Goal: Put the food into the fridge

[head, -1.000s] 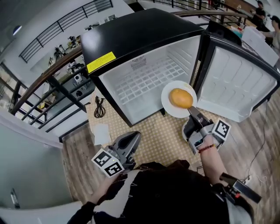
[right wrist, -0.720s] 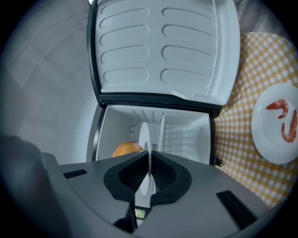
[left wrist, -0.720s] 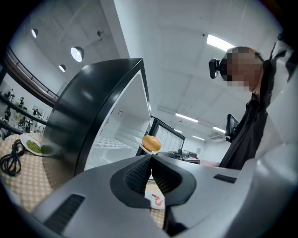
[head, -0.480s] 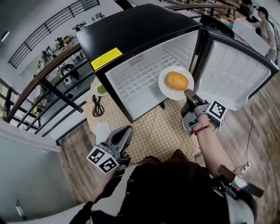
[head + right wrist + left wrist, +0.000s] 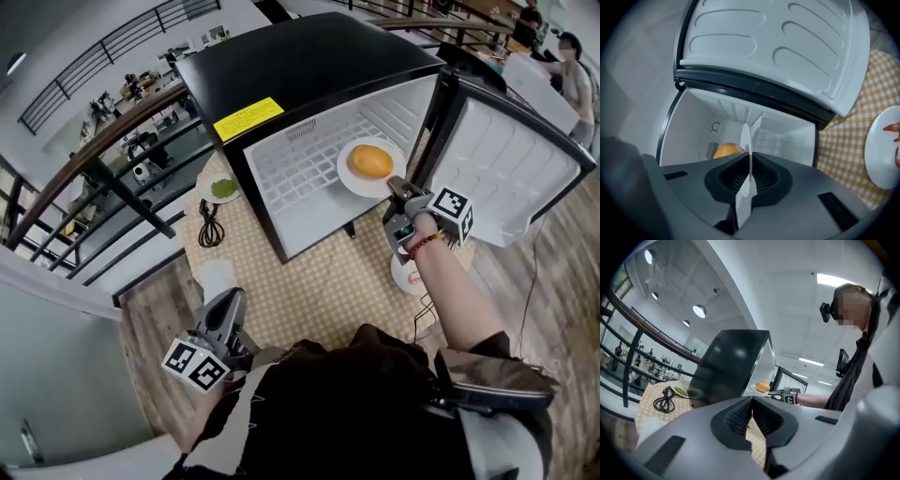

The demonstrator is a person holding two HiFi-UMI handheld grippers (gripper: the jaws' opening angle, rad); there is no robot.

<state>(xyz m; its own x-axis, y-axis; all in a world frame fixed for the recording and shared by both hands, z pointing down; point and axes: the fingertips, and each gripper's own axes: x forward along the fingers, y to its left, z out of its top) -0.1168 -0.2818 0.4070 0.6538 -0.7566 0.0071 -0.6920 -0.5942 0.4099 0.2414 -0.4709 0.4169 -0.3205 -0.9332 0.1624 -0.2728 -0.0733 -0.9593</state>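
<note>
Left gripper (image 5: pixel 230 302) hangs low with its jaws pinched together on nothing, checked mat (image 5: pixel 319 281) ahead of its fingertips and a plate of green stuff (image 5: pixel 222 189) further out past them. Right gripper (image 5: pixel 395 185) has its jaws clamped tight on the rim of the white plate (image 5: pixel 361 187). So the golden bun (image 5: pixel 371 161) sits just past its fingertips, right at the mouth of the open black fridge (image 5: pixel 309 66).

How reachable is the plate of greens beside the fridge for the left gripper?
Probably yes: the left gripper is shut and empty, and only checked mat and a black cable lie between it and the plate of greens.
</note>
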